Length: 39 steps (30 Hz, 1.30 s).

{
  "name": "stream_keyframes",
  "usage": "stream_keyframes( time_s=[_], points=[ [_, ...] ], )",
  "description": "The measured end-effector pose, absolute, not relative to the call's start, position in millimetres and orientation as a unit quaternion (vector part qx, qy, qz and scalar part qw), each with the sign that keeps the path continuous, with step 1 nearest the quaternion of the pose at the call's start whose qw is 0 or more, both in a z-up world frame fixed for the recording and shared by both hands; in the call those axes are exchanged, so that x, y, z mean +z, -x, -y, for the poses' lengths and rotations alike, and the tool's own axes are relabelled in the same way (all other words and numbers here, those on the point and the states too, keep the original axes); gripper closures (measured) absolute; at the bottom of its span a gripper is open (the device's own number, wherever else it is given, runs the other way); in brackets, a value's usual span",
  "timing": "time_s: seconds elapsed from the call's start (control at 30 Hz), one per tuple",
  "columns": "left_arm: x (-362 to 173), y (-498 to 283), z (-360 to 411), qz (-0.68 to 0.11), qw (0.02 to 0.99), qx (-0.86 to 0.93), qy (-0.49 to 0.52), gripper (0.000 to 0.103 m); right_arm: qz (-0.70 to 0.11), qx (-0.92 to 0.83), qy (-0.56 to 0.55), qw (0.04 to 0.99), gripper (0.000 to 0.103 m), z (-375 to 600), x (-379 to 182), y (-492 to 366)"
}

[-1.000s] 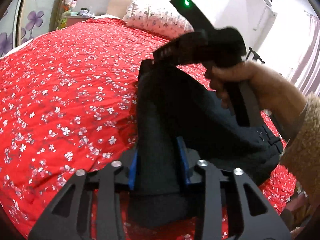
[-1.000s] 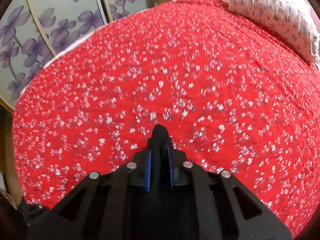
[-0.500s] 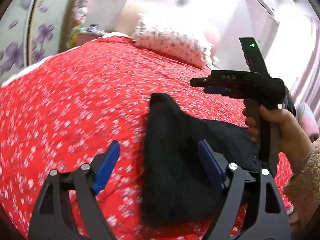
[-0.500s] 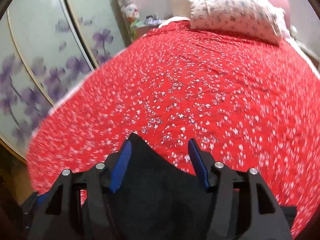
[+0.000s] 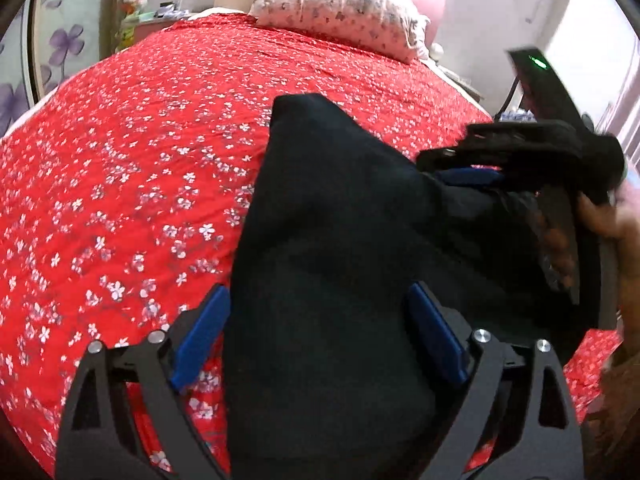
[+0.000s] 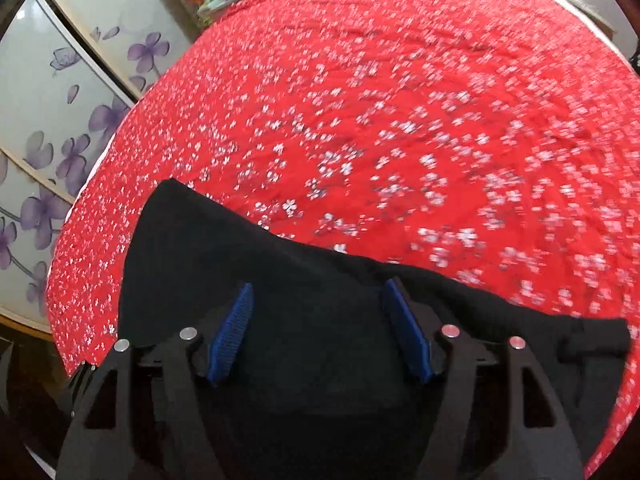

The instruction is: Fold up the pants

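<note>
The black pants [image 5: 340, 240] lie folded on the red flowered bedspread [image 5: 140, 140] near its front edge. My left gripper [image 5: 320, 332] is open, its blue pads on either side of the pants' near end, not clamping it. My right gripper [image 6: 320, 332] is open just above the pants [image 6: 300, 312], which fill the lower part of the right wrist view. In the left wrist view the right gripper [image 5: 472, 176] hangs over the pants' right side, held by a hand.
A flowered pillow [image 5: 340, 12] lies at the head of the bed. Wardrobe doors with purple flowers [image 6: 60, 120] stand along the left side. A bedside stand with small items [image 5: 156, 16] is at the far left corner.
Both grippers opened and let go of the pants, which now lie on the bed. The right gripper moved from above the pants to low at their right side.
</note>
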<state>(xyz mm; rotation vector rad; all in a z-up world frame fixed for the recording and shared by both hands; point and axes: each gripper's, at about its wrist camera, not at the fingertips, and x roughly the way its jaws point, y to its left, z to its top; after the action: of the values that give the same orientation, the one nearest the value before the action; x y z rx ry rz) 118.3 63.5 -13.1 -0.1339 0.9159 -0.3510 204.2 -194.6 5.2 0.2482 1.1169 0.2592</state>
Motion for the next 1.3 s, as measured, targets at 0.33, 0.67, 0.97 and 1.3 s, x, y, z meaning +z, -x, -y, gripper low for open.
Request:
stream_keyframes(
  time_s=[0.33,0.67,0.97,1.3],
  points=[
    [57.7,-146.2,-47.1,-0.384,0.883,-0.244,0.119,0.007,-0.437,0.131,-0.275,0.846,0.026,293.7,17.9,-108.9],
    [-0.6,-200.2,0.9,-0.472,0.868,-0.151,-0.002,0.008,-0.414,0.120,-0.300,0.851,0.035,311.0,-3.2,-104.0],
    [0.3,-181.6,1.0,-0.450,0.884,-0.110,-0.058,0.003,-0.396,0.111,-0.312,0.856,0.035,319.7,-4.3,-91.0],
    [20.0,-150.9,15.3,-0.416,0.898,-0.107,-0.098,0.003,-0.356,0.117,-0.298,0.878,0.025,323.5,24.3,-43.2]
  ],
)
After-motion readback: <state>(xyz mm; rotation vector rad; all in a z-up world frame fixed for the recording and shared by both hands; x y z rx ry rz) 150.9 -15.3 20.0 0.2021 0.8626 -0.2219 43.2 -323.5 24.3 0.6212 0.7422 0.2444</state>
